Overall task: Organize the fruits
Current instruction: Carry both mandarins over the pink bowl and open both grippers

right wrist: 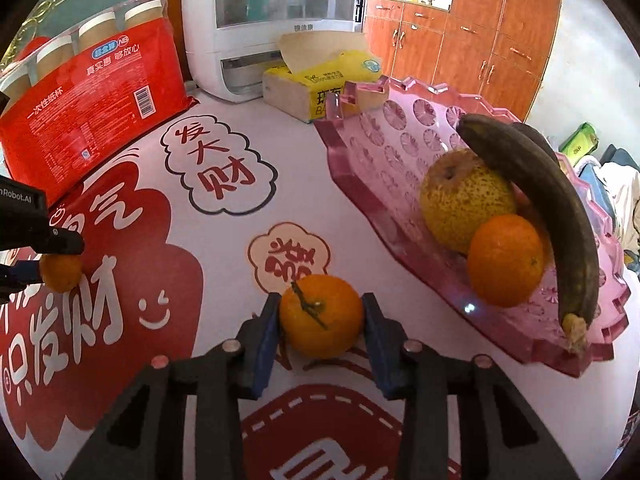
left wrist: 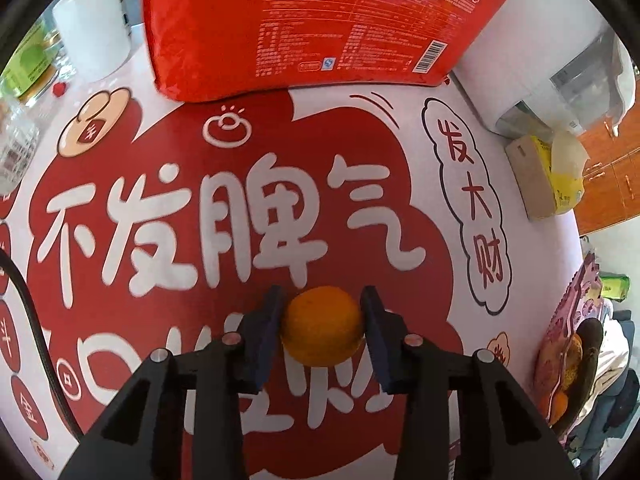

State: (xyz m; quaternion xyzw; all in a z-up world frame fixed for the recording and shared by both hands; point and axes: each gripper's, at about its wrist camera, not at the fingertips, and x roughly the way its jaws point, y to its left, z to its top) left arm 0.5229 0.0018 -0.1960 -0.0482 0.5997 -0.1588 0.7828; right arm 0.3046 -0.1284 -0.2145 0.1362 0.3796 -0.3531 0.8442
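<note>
In the left wrist view my left gripper [left wrist: 323, 295] is shut on a small orange [left wrist: 322, 326] resting on the red-and-white tablecloth, both blue pads pressing its sides. My right gripper [right wrist: 322, 301] is shut on another orange [right wrist: 320, 318] with a green stem, also on the cloth. To its right a pink plastic fruit tray [right wrist: 360, 148] holds a spotted pear [right wrist: 464, 200], an orange [right wrist: 506, 260] and a blackened banana [right wrist: 560, 208]. At the right wrist view's left edge the left gripper's fingers [right wrist: 60, 240] show around its orange [right wrist: 61, 273].
A red pack of paper cups [right wrist: 88, 108] lies at the back of the table, with a white appliance [right wrist: 272, 20] and a yellow tissue box [right wrist: 320, 80] behind the tray. A white cup [left wrist: 92, 28], glass jars [left wrist: 16, 152] and a black cable [left wrist: 36, 320] are on the left.
</note>
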